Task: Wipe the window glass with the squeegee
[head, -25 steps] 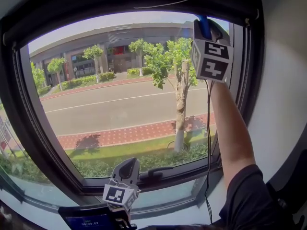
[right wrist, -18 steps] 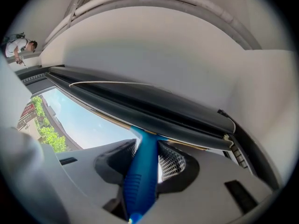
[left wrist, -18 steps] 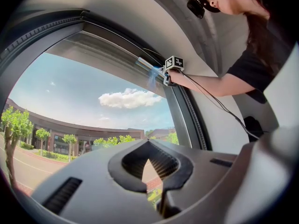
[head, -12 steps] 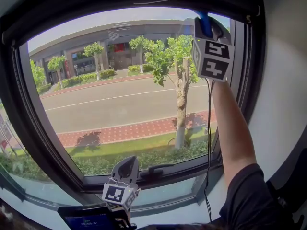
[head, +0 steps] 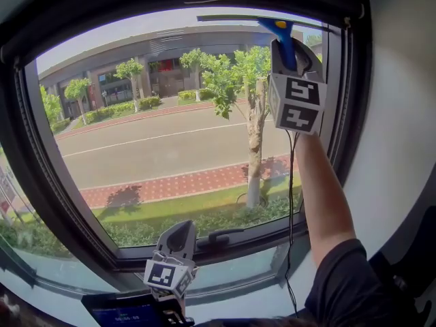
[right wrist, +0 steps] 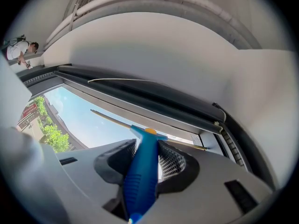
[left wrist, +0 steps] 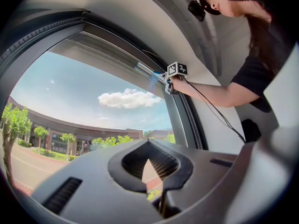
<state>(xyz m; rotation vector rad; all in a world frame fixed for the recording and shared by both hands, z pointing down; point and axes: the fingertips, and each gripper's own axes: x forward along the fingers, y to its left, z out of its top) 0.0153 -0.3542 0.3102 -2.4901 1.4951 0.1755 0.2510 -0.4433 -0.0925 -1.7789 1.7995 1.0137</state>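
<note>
The left hand-held gripper (head: 178, 238) and right hand-held gripper (head: 289, 46) are grey plastic, each with a white cube (head: 297, 101) covered in black square markers. A thin black cable (head: 291, 182) comes off the right 1. The person's wearing a black short sleeve (head: 344, 285).

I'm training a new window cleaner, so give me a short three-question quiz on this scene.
1. True or false: the right gripper is shut on the squeegee by its blue handle.
2. Where does its blade sit on the window glass? A: along the top edge. B: along the bottom edge. C: mid-pane.
3. What does the left gripper hold?
Key: 1 true; 2 A; 3 nothing, its jaws are together.
</note>
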